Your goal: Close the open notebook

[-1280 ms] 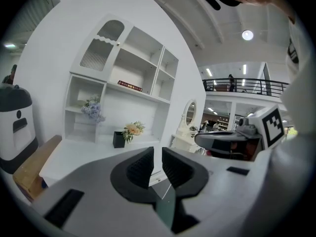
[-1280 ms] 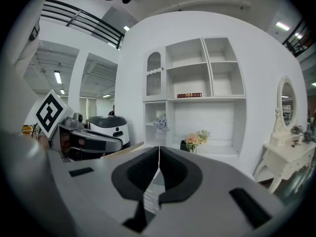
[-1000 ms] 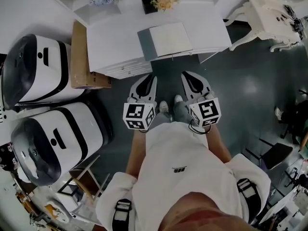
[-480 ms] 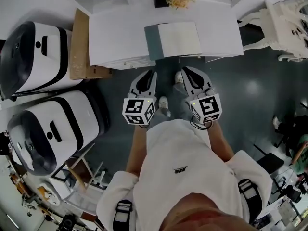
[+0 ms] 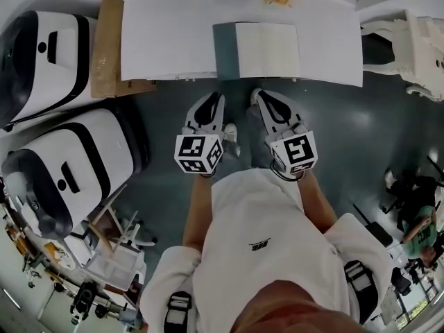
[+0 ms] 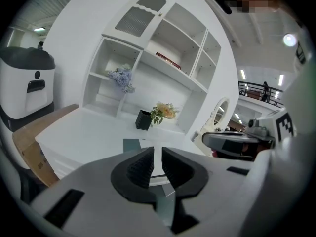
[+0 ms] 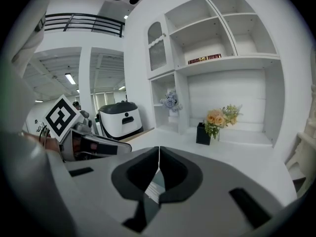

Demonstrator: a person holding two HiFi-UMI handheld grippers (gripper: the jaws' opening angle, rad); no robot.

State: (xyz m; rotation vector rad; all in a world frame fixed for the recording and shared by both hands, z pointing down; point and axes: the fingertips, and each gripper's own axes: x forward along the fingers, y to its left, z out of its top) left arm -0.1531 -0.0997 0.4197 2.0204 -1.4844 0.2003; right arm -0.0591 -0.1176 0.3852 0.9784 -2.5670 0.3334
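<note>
Head view: notebook (image 5: 267,49) open on the table (image 5: 166,40), untouched. Left gripper (image 5: 214,101) barely parted, right gripper (image 5: 260,97) pinched together, both empty.

A lab hall with a staged room corner: white desk (image 5: 166,40) and shelf hutch (image 6: 163,43), bulky black-and-white machines (image 5: 83,165) near its left edge, mezzanine railing (image 7: 84,22), ceiling strip lights (image 7: 70,78).

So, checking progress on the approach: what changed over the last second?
The person stepped closer to the white desk; the open grey-covered notebook now lies just ahead of the left gripper and right gripper. Nothing grasped or released. Unchanged: notebook open, both grippers empty.
</note>
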